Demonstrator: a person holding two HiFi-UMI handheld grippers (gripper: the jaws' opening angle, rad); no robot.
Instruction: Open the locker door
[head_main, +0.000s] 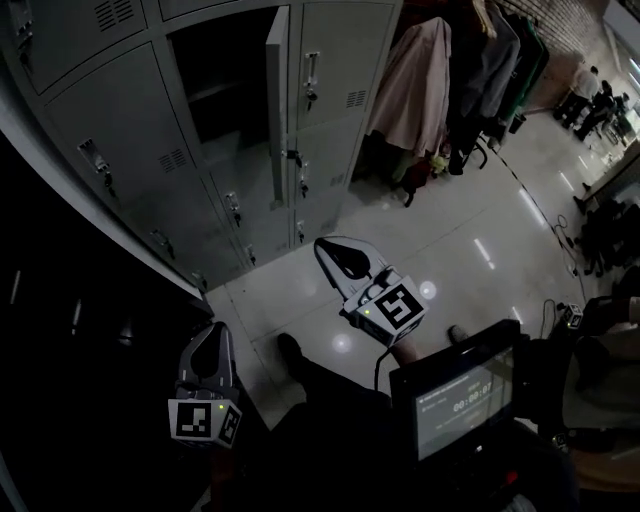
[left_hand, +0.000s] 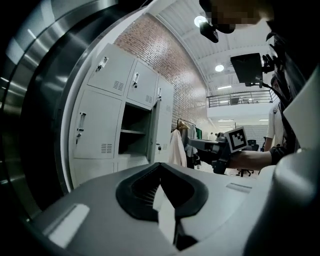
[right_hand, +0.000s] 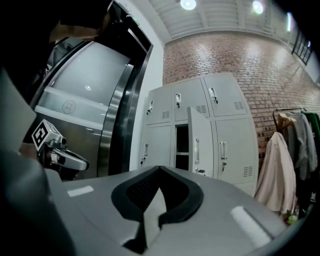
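The grey locker bank (head_main: 130, 150) stands at the upper left of the head view. One middle-column door (head_main: 277, 100) stands swung out, edge toward me, and shows a dark compartment (head_main: 225, 85) with a shelf. The right gripper view has the same door (right_hand: 200, 142) ajar. In the left gripper view the open compartment (left_hand: 135, 132) is visible. My right gripper (head_main: 335, 250) hovers over the floor, well short of the lockers, shut and holding nothing. My left gripper (head_main: 213, 335) hangs low at the left, also shut and holding nothing.
A rack of coats and jackets (head_main: 430, 80) stands right of the lockers. A dark steel wall (head_main: 60, 300) runs along the left. A small screen (head_main: 455, 400) sits at my chest, and my shoe (head_main: 290, 350) is on the glossy floor. People (head_main: 590, 95) stand far back right.
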